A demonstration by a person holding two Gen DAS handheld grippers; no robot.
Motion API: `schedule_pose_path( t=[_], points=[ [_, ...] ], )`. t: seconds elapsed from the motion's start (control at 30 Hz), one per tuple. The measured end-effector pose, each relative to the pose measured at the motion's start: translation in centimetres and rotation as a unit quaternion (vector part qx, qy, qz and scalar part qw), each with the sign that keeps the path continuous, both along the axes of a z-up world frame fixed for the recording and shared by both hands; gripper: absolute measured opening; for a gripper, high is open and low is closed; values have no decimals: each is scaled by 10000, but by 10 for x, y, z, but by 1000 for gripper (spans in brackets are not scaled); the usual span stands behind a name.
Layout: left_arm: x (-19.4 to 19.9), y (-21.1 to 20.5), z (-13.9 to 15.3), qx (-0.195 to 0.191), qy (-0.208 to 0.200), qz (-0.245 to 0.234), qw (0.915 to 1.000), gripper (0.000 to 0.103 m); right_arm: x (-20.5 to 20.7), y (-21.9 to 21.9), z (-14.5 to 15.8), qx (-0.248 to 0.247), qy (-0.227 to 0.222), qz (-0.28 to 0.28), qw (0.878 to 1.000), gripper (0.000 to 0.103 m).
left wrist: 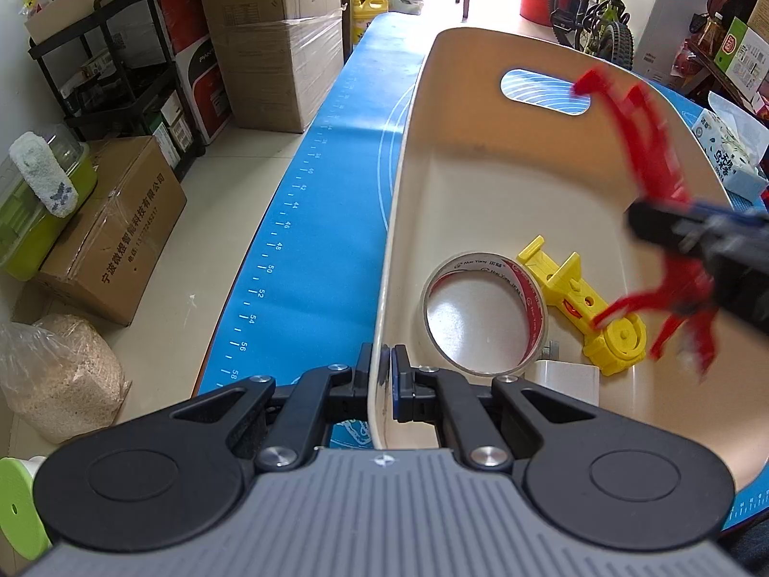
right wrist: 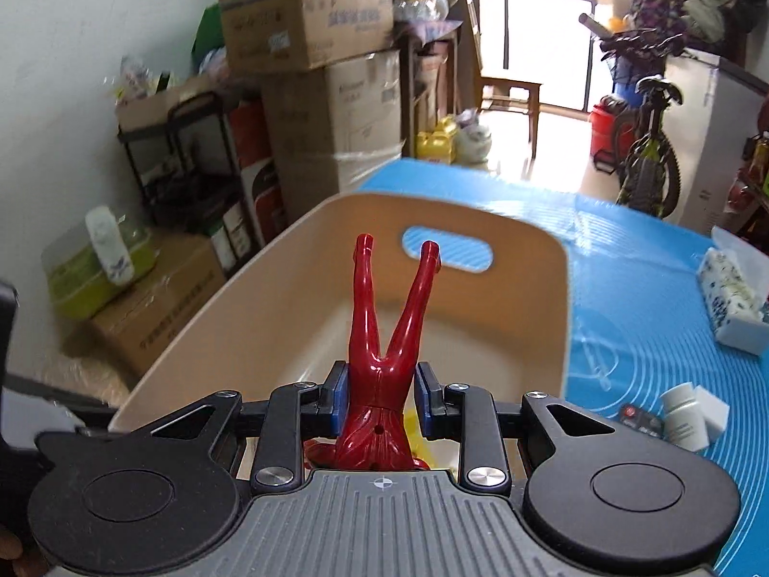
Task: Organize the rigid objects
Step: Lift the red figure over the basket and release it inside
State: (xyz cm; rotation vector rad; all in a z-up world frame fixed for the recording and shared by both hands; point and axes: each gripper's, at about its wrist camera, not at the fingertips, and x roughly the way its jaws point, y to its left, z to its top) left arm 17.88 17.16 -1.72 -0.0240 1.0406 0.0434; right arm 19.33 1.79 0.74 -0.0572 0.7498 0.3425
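Left wrist view gives me the room first: pale floor tiles [left wrist: 202,283], stacked cardboard boxes [left wrist: 269,33] against the wall, a black shelf cart [left wrist: 120,62] and a child's bicycle [left wrist: 596,14] near the bright doorway. Across all of it runs the blue mat [left wrist: 312,221] with its printed ruler marks, covering the work surface. On the mat sits my beige bin [left wrist: 480,182], and my left gripper [left wrist: 384,380] is pinched tight on its near wall. Inside lie a tape roll [left wrist: 483,312] and, touching it, a yellow plastic tool [left wrist: 581,307]. My right gripper [right wrist: 379,396] clamps a red toy figure [right wrist: 384,336] by the waist, legs pointing away, held above the bin. On the mat to the right lie a tissue pack [right wrist: 730,298] and a small white bottle [right wrist: 685,416].
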Motion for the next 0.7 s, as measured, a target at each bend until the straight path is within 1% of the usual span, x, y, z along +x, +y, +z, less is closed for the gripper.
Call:
schedule_pose_path(
  t=[0.23,0.3,0.37,0.4,0.43,0.57,0.63,0.7],
  points=[
    [1,-1,0,18,-1,-1,10000,7,1,23,-29,-434,577,331,9968,37],
    [1,-1,0,8,-3,-7,10000,7,1,25,-33,-498,684,383,9957,37],
    [1,-2,1,26,-6,-8,10000,7,0,25,-30,-471,692,443,9955,38],
    [1,-2,1,31,-2,-6,10000,8,-1,23,-28,-426,648,454,9960,46],
    [1,-2,1,27,-6,-7,10000,8,-2,22,-25,-386,610,486,9962,53],
    [1,-2,1,35,-5,-7,10000,8,-6,10,-8,-226,423,424,9979,61],
    [1,-2,1,28,-6,-5,10000,8,-7,0,3,-102,364,320,9988,68],
    [1,-2,1,31,-7,-6,10000,8,-9,-11,15,-8,216,219,9995,69]
  ],
)
